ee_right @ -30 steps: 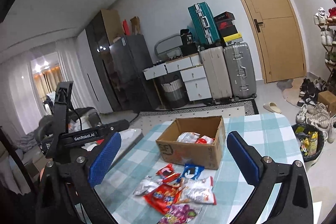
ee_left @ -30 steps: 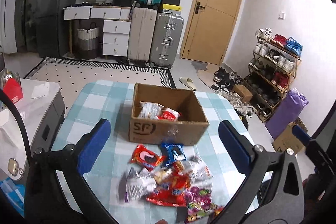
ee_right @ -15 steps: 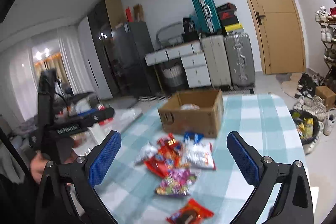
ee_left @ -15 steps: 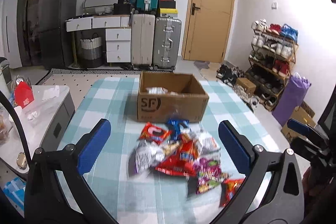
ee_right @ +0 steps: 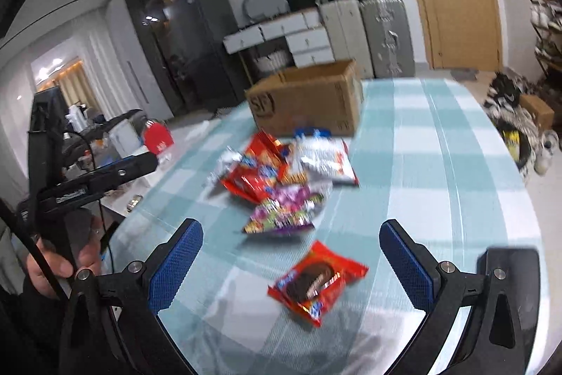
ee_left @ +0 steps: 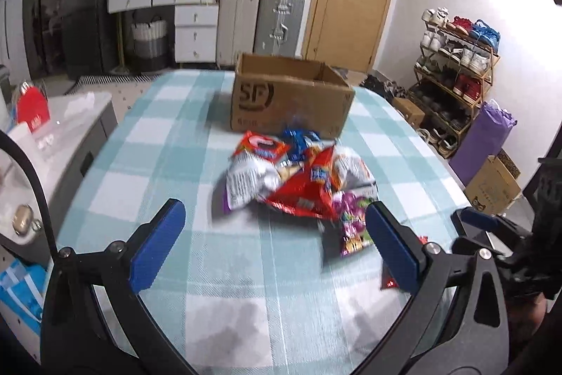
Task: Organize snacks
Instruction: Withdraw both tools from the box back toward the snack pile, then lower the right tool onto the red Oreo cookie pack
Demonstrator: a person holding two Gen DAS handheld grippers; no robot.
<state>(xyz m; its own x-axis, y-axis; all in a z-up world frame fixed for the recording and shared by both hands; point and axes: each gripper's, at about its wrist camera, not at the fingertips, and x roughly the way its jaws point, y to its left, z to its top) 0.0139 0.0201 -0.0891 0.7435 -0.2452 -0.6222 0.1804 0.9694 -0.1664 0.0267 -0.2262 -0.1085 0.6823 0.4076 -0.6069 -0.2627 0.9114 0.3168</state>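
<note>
We have pulled back from cardboard box [ee_left: 291,101]; both tongs, left [ee_left: 277,246] and right [ee_right: 289,264], spread, empty. Snack pile [ee_left: 298,178] ahead of left; red cookie pack [ee_right: 318,282] between right fingers.

— Anything you can read here?

— "SF" in dark letters on the front of the cardboard box [ee_left: 291,104], in the left wrist view. The same mark shows on the box in the right wrist view, blurred.

— And the snack packets [ee_left: 298,178]?

— Printing on them, but too smeared to read. Small print under the box logo is also illegible.
</note>
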